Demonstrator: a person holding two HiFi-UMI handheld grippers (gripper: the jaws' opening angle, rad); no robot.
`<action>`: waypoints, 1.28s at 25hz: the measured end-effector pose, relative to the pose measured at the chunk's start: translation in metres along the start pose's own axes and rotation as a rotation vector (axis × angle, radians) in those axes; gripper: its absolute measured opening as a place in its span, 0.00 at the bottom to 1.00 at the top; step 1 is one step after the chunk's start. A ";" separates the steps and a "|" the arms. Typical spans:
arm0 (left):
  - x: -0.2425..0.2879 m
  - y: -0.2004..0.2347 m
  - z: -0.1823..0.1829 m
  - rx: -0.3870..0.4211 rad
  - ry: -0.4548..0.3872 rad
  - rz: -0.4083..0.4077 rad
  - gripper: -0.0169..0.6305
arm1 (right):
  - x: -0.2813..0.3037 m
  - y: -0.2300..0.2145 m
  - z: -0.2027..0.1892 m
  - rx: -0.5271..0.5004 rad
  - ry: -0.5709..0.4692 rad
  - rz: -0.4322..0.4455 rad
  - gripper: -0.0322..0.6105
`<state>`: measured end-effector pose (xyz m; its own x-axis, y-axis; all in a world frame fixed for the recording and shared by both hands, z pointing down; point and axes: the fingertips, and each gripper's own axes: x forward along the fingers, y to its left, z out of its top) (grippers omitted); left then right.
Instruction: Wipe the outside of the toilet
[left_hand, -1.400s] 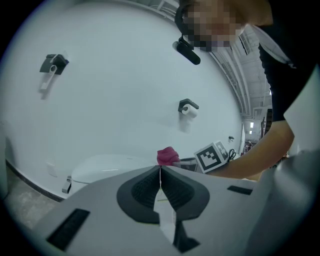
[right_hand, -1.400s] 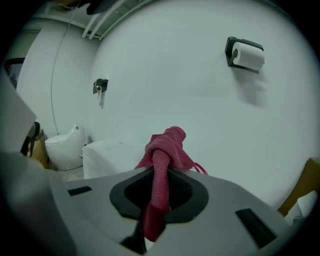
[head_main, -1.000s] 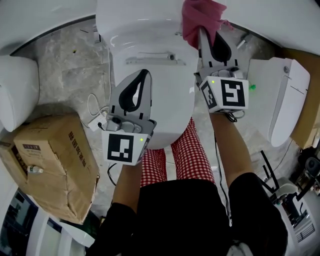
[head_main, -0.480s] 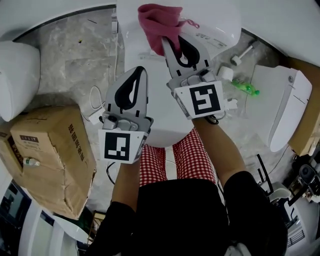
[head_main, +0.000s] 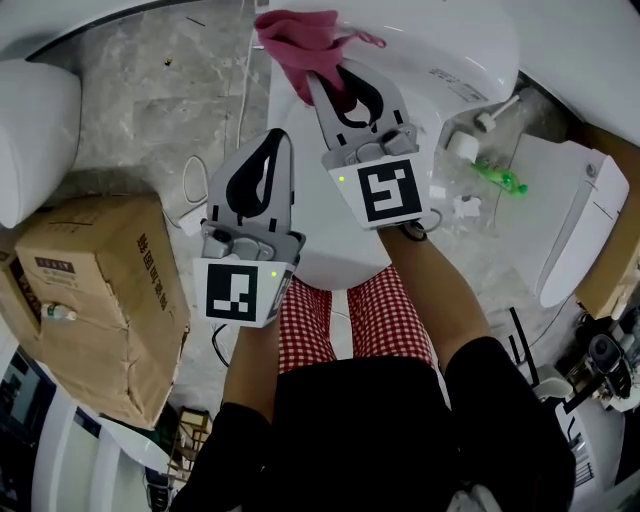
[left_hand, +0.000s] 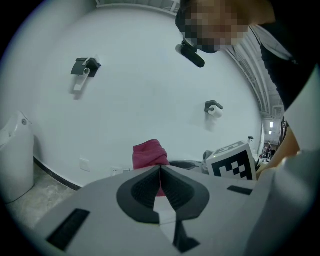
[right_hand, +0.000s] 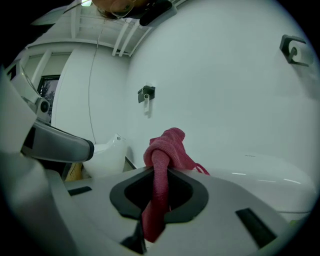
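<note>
The white toilet (head_main: 440, 60) stands under me, lid down. My right gripper (head_main: 318, 72) is shut on a pink cloth (head_main: 296, 40), which bunches past the jaw tips over the back left of the lid. In the right gripper view the pink cloth (right_hand: 162, 165) runs down between the shut jaws. My left gripper (head_main: 281, 140) hovers over the toilet's left front, shut with nothing in it. In the left gripper view the left gripper (left_hand: 160, 168) has its jaws meeting, with the pink cloth (left_hand: 149, 153) beyond them.
A cardboard box (head_main: 100, 300) sits on the marble floor at the left. A white cable (head_main: 190, 190) lies beside the toilet. Other white toilets stand at the far left (head_main: 30, 130) and right (head_main: 575, 220). A green object (head_main: 497, 175) lies at the right.
The right gripper and its cloth have swung left, from the right rear of the toilet to its back left. The left gripper has stayed nearly in place.
</note>
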<state>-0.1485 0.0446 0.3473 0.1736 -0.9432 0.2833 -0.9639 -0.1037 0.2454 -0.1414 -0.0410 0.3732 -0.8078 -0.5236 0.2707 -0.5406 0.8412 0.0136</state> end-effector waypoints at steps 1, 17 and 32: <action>-0.001 0.004 -0.001 -0.001 0.002 0.003 0.04 | 0.005 0.004 -0.003 0.001 0.009 0.006 0.14; -0.011 0.040 -0.015 -0.013 0.057 0.020 0.04 | 0.053 -0.003 -0.041 0.140 0.069 -0.072 0.14; 0.006 0.010 -0.017 0.011 0.075 -0.031 0.04 | 0.024 -0.042 -0.047 0.226 0.061 -0.165 0.14</action>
<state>-0.1534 0.0430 0.3667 0.2181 -0.9130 0.3446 -0.9598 -0.1369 0.2449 -0.1267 -0.0825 0.4244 -0.6929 -0.6358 0.3402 -0.7075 0.6904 -0.1508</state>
